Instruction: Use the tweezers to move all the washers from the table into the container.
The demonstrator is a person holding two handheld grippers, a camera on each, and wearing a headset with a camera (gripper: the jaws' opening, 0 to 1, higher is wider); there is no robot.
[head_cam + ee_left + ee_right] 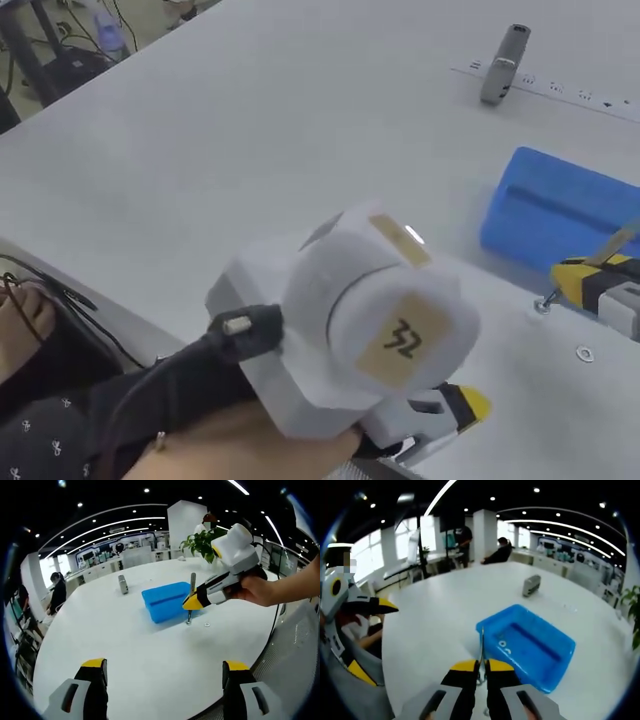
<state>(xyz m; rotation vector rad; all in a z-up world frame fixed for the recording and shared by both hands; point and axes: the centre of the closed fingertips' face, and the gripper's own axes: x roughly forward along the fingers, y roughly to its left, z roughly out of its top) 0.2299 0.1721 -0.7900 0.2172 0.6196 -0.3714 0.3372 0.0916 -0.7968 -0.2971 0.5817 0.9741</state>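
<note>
The job is partly done. Two washers, as far as I can count, lie in the container (565,205) — small rings (503,645) on its blue floor in the right gripper view; they are too small to be sure of the number. At least one washer (585,352) is left flat on the table (250,150), just beside the container. A second small ring (543,303) sits at the tweezers' tip, between that washer and the container; whether it is pinched or only touched I cannot tell.

The right gripper (481,664) has its jaws closed tight on the tweezers (482,645), which point down at the table by the container's near wall. The left gripper (163,666) holds nothing — its jaws stand wide apart over bare table, well back from the work.

By count: one container, one pair of tweezers, two grippers, and one grey block (503,62) far across the table.
</note>
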